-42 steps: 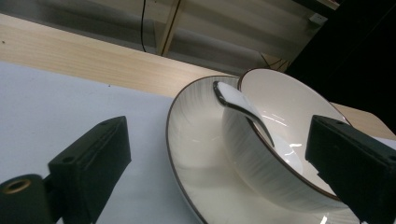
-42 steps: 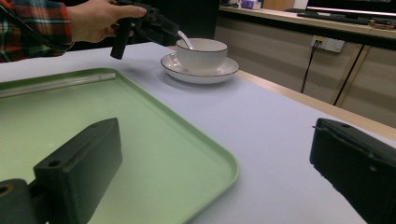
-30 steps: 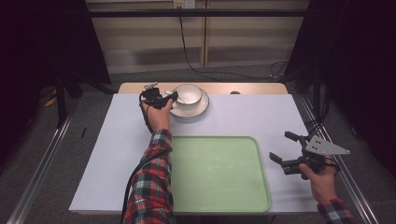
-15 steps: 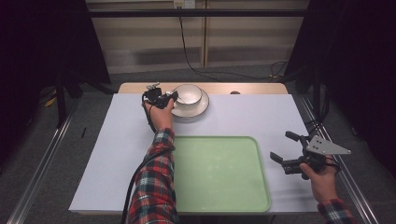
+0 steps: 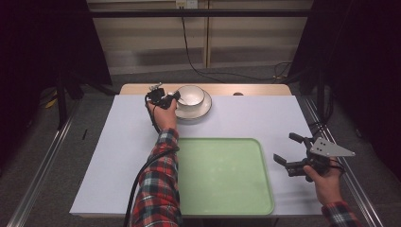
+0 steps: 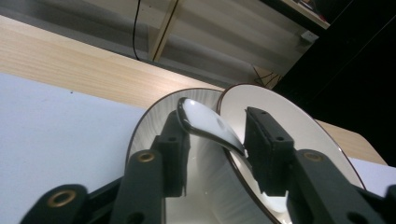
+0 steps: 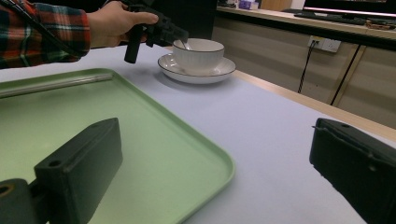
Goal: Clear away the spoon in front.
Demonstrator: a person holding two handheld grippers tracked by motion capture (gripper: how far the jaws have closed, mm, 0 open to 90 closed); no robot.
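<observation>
A white cup (image 5: 190, 96) stands on a saucer (image 5: 204, 109) at the table's far edge, with a spoon (image 6: 205, 123) resting in it. In the left gripper view the spoon's shiny handle rises over the cup's ribbed wall (image 6: 154, 126) between the two black pads. My left gripper (image 5: 176, 96) has just been closing around that handle, and a gap still shows beside the handle. My right gripper (image 5: 285, 147) hovers open and empty right of the green tray (image 5: 222, 175); its wide-set jaws (image 7: 215, 128) face the cup (image 7: 198, 53).
The green tray lies at the front middle of the pale tabletop. A strip of bare wood (image 5: 255, 89) runs along the far edge behind the saucer. Metal rails (image 5: 38, 179) flank the table, and cables hang on the wall behind.
The left hand has stayed at the cup's left side with little shift. The right hand and gripper have kept still beside the tray.
</observation>
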